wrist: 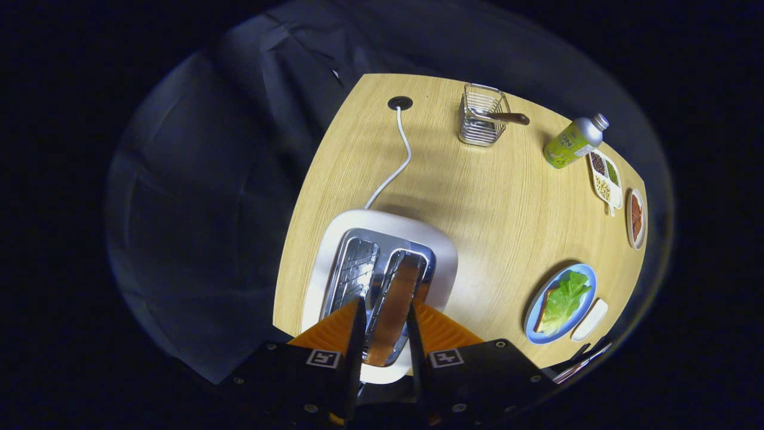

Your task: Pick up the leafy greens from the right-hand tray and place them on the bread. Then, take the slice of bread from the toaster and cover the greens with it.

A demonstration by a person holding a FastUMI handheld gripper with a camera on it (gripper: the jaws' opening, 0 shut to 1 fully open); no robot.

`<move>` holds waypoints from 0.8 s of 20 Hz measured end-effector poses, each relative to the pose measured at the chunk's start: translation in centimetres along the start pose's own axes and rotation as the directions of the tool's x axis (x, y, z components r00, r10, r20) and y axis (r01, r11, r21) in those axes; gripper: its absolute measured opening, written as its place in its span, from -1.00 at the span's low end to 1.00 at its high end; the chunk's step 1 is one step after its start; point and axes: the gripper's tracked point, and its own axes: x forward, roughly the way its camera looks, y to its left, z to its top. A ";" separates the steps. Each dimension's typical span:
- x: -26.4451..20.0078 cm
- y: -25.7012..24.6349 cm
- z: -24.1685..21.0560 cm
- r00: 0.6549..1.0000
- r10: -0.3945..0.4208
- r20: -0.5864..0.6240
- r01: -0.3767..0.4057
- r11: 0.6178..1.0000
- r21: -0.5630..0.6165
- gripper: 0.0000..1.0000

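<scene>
One toaster, one bottle, one wire basket, perhaps four dishes.

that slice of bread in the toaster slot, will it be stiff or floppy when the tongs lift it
Probably stiff: the bread slice stands upright on edge, brown like toast. Likely light, being thin. The tongs straddle it over the toaster; whether they press it is unclear, and it might crumble if pinched hard.

The toaster stands at the table's near edge, a bread slice in its right slot, flanked by the gripper's 2 fingers. Right of it, near that edge, the plate carries bread topped with leafy greens. The wire basket sits by the far edge.
</scene>
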 end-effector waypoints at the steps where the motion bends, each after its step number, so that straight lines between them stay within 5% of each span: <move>1: 0.0 -0.3 -0.1 1.000 -0.006 0.003 0.006 1.000 0.006 -0.41; 5: -1.1 -0.2 0.1 0.996 0.079 0.032 -0.080 0.996 0.044 -0.68; 16: -9.5 -2.5 -0.1 0.930 0.296 0.218 -0.313 0.949 0.047 -0.72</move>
